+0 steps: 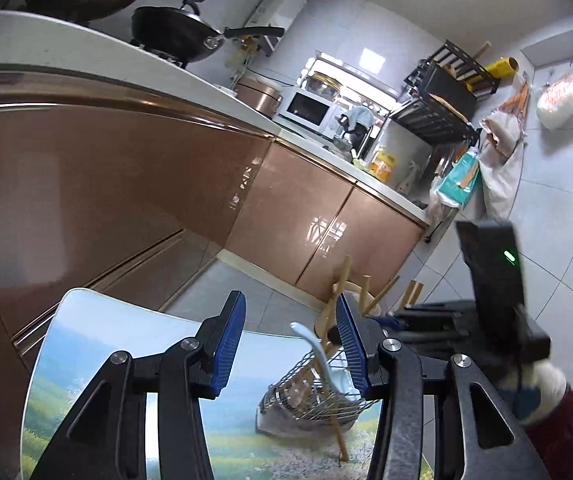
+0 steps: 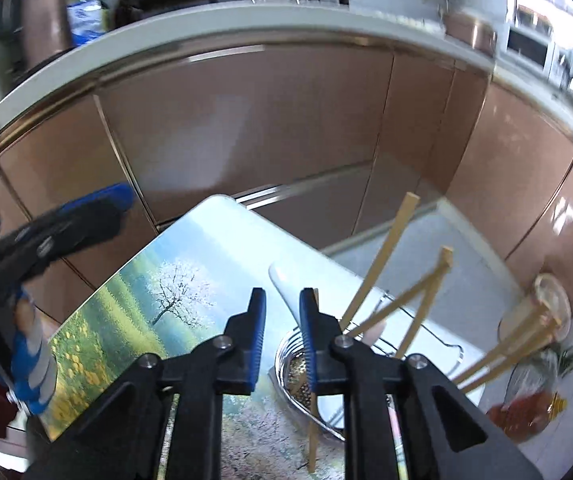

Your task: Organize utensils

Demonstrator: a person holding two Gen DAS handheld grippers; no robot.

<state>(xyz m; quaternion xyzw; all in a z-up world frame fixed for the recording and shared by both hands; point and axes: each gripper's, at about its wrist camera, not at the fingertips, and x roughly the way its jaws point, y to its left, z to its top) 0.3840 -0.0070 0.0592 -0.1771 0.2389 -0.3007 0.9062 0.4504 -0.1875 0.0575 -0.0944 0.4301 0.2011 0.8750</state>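
Note:
A wire utensil basket (image 1: pixel 314 396) stands on a small table with a landscape print (image 1: pixel 98 360). It holds a white spoon (image 1: pixel 310 344) and several wooden chopsticks (image 1: pixel 366 296). My left gripper (image 1: pixel 290 344) is open and empty above the table, just left of the basket. My right gripper (image 2: pixel 282 340) is open with a narrow gap and empty, above the basket (image 2: pixel 306 368). The white spoon (image 2: pixel 286 284) and the chopsticks (image 2: pixel 382 256) stick up beyond its fingers. One chopstick (image 2: pixel 312 436) lies on the table (image 2: pixel 134 312).
Brown kitchen cabinets (image 1: pixel 126 184) with a white countertop run behind the table. A black wok (image 1: pixel 178 32) sits on the stove. A glass jar (image 2: pixel 542 360) with chopsticks stands at the right. The other gripper (image 1: pixel 490 280) is at the right of the left wrist view.

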